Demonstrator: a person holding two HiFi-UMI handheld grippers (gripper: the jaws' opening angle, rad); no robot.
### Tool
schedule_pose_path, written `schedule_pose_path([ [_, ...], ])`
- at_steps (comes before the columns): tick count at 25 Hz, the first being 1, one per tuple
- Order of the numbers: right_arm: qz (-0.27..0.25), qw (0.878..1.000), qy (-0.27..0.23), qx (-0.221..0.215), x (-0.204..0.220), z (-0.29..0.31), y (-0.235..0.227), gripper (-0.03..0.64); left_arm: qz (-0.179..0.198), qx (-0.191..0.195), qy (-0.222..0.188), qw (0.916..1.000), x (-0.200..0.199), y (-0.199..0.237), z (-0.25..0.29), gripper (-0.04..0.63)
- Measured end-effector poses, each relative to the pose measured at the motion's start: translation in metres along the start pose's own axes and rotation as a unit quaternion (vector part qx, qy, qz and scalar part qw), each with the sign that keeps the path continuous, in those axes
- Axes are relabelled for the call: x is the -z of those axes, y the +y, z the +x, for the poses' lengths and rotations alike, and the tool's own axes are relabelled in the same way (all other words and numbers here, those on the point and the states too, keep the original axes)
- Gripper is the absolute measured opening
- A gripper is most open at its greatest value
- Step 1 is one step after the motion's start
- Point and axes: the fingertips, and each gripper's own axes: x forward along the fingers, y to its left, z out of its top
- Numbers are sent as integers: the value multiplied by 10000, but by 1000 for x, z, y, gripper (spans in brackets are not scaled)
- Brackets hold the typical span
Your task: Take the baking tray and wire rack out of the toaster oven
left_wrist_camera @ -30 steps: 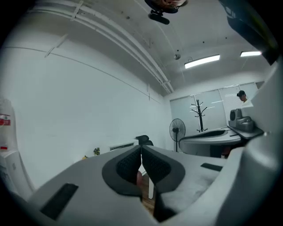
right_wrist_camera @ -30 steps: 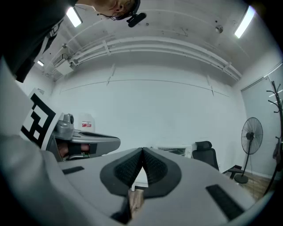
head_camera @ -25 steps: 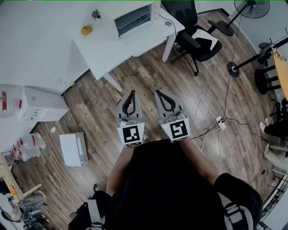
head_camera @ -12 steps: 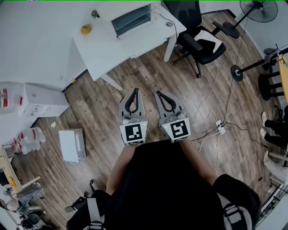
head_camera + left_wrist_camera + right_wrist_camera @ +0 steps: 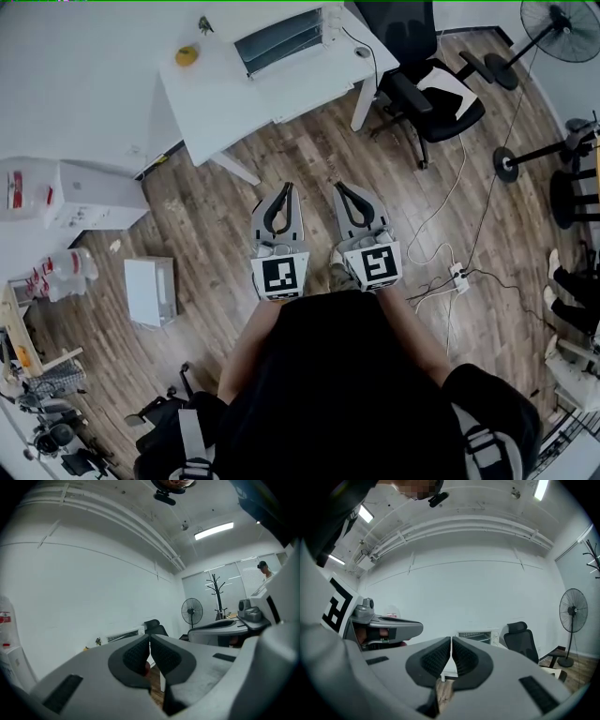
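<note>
Facing the toaster oven (image 5: 277, 39) from well back, with both grippers closed and empty.

The left gripper (image 5: 285, 187) and right gripper (image 5: 339, 187) are held side by side just in front of the person's body. Both point level toward the far white table (image 5: 225, 108), and each has its fingers pressed together with nothing between them. The toaster oven sits at the far edge of that table by the wall, well apart from both grippers, with bare wooden floor (image 5: 216, 225) between. Horizontal lines show inside its front, but it is too small to tell the baking tray from the wire rack there. A small yellow object (image 5: 187, 56) lies on the table left of the oven. A black office chair (image 5: 427, 80) stands at the table's right end, and a standing fan (image 5: 561, 19) is far right.
</note>
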Motion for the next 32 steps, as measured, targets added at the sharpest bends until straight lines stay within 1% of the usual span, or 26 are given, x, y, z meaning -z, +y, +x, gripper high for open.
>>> schedule_pose_path([
  [2,69,10000,-32,-33,-1,0,-9,31,7,-18,-4,10000,-1,-6,7,29],
  [5,98,9999,-36,-92,2,-1,-29,32,-111,-77,-69,9999,-5,-18,24,29],
  [9,113,9999,35,-5,6,-7,-60,31,-128,-71,-188,9997,-16,-40,43,29],
  [15,164,9997,131,89,19,-19,-95,31,-105,72,-80,9999,-7,-66,56,29],
  [21,291,9990,255,207,31,-21,-112,31,-107,145,-35,9998,-1,-72,73,29],
  [25,339,9985,278,323,36,-12,-122,31,-23,279,138,9995,9,-73,88,29],
  [29,400,9979,312,391,34,-2,-133,32,-172,272,-118,9994,3,-68,109,29],
  [30,392,9980,322,376,33,2,-136,31,-175,279,-125,9994,3,-66,116,29],
  [32,367,9981,348,339,31,13,-144,32,-118,296,-9,9995,4,-62,129,29],
])
